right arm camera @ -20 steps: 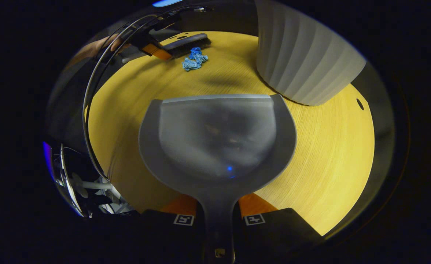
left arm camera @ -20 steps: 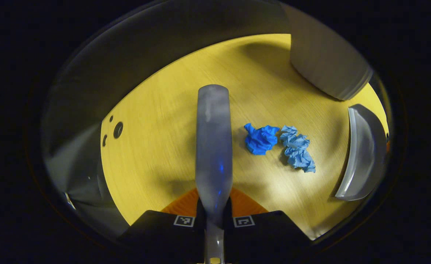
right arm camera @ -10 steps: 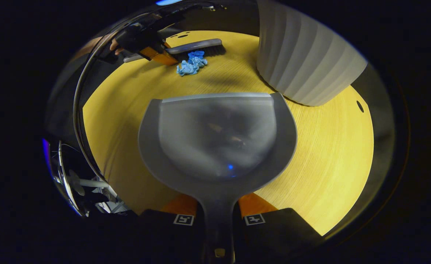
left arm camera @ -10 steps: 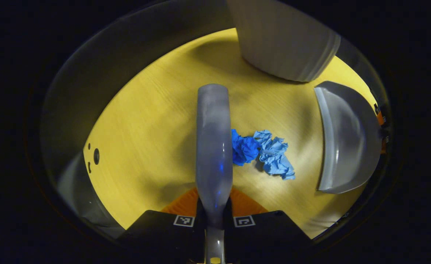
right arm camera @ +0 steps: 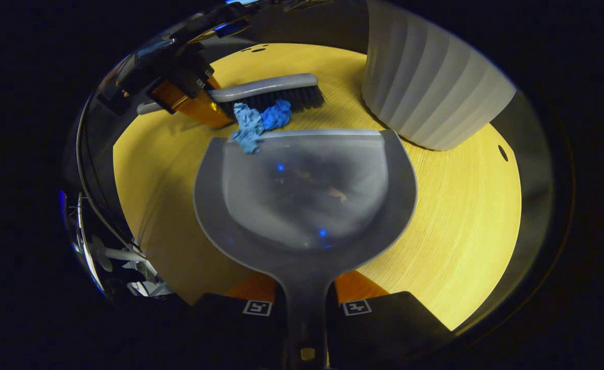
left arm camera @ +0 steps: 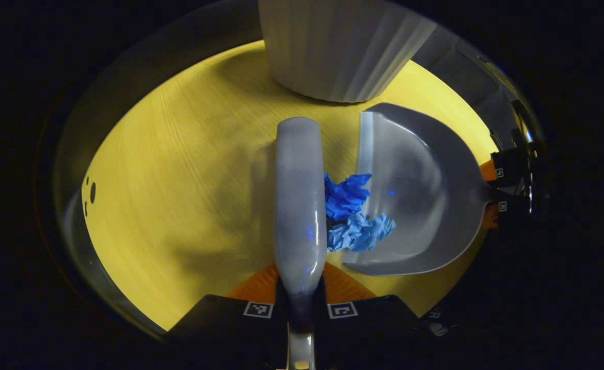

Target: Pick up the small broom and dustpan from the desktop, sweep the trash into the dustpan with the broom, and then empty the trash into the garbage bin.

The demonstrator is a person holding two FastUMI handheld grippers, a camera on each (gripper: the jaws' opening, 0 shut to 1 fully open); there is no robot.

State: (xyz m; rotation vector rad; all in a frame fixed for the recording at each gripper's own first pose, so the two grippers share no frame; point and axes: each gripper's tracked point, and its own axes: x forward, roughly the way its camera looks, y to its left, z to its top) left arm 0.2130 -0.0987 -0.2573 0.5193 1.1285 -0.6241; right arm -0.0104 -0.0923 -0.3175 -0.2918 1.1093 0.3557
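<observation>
A yellow wood-grain tabletop point(left arm camera: 189, 169) lies under dim light, its far edges fading into dark surroundings that are hard to make out.

In the left gripper view, small round holes point(left arm camera: 92, 192) sit near the tabletop's left edge. At the centre, the left hand-held gripper point(left arm camera: 300, 303) is clenched on the grey broom point(left arm camera: 299, 205) by its handle, which runs up from the bottom between the two fingers; the bristles are hidden beneath the broom's back. Touching the broom's right side are two crumpled papers, a dark blue wad point(left arm camera: 345, 196) and a paler blue wad point(left arm camera: 359, 232), both pressed against the open lip of the grey dustpan point(left arm camera: 425, 195), with the paler one partly over the lip. The white ribbed bin point(left arm camera: 338, 46) stands behind, its top cut off. At the far right the other hand-held gripper point(left arm camera: 502, 187) is only partly visible.

In the right gripper view, the left hand-held gripper point(right arm camera: 189, 97) appears at upper left, its details blurred. The broom point(right arm camera: 271, 92), bristles down on the tabletop point(right arm camera: 461, 205), sits just behind the two wads point(right arm camera: 258, 123) at the dustpan's front left corner. The dustpan point(right arm camera: 307, 195) rests flat, its handle grasped by the right hand-held gripper point(right arm camera: 307, 308). The bin point(right arm camera: 430, 87) stands at upper right, just beside the dustpan.
</observation>
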